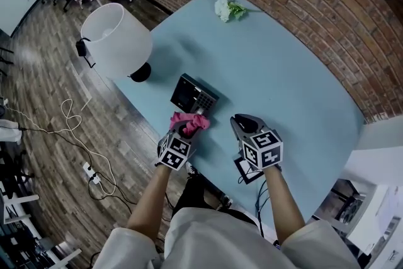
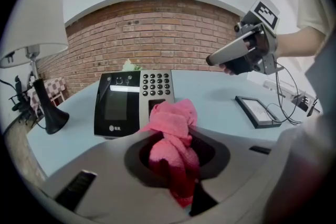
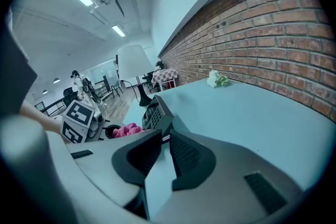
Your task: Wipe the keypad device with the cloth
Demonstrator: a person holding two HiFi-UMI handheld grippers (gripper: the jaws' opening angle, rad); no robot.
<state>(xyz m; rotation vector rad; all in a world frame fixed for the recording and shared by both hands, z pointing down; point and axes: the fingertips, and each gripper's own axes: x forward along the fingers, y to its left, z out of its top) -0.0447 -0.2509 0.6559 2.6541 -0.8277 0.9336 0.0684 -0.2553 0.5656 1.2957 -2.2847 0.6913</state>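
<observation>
The keypad device (image 1: 194,96) (image 2: 134,102) (image 3: 154,113), black with a screen and a grey key block, stands propped on the light blue table (image 1: 283,72). A bunched pink cloth (image 1: 190,121) (image 2: 170,131) (image 3: 126,130) sits just in front of its lower right corner, and my left gripper (image 1: 184,130) (image 2: 174,147) is shut on it. The cloth's front fold reaches the device's edge below the keys. To the right, my right gripper (image 1: 244,120) (image 3: 165,134) (image 2: 212,60) hangs above the table, open by a narrow gap with nothing in it.
A white-shaded lamp (image 1: 116,41) (image 2: 31,23) on a black base stands at the table's left edge. White flowers (image 1: 225,7) (image 3: 217,79) lie at the far side by the brick wall. A black picture frame (image 2: 257,111) with a cable lies near my right hand.
</observation>
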